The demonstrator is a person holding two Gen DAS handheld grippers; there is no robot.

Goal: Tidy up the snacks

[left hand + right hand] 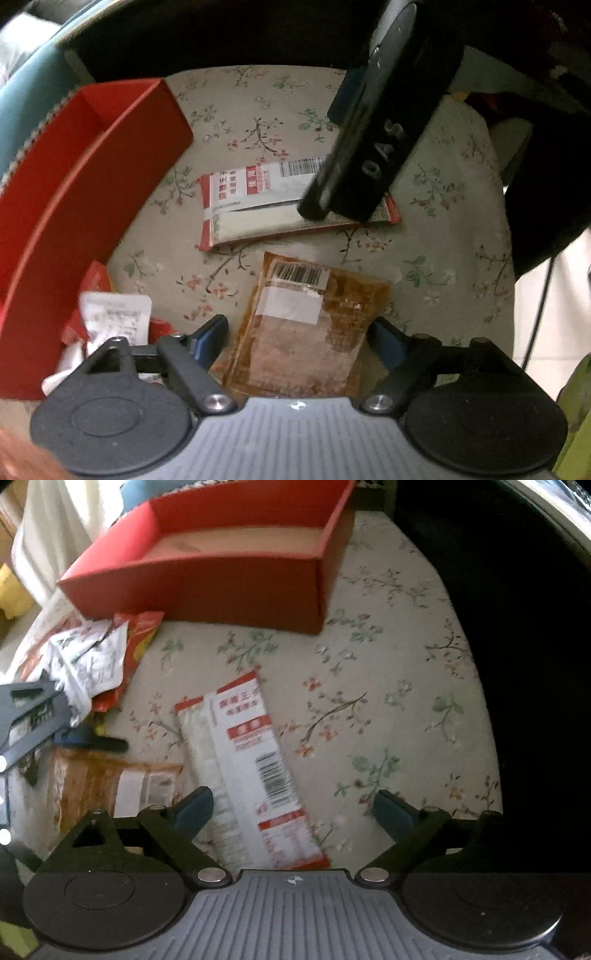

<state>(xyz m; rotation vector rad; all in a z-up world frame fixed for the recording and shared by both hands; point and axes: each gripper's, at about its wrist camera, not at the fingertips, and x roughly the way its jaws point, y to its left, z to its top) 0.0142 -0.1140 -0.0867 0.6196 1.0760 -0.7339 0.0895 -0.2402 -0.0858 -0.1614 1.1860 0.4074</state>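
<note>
A brown packet (303,328) with a barcode label lies flat between the left jaws. A long red-and-white packet (255,771) lies flat between the right jaws. Beyond them stands an open red box (207,587); crumpled wrappers (92,661) are heaped beside it.

Under my work lies a pale cloth printed with small flowering twigs (388,672), spread over a rounded surface and reaching to its curved edge. Beyond that edge I see a teal padded rim (26,96) at the left, a white fabric (59,528) hanging behind, a thin dark cable (541,299) trailing down over light floor, and something yellow-green (576,406) at the right.
</note>
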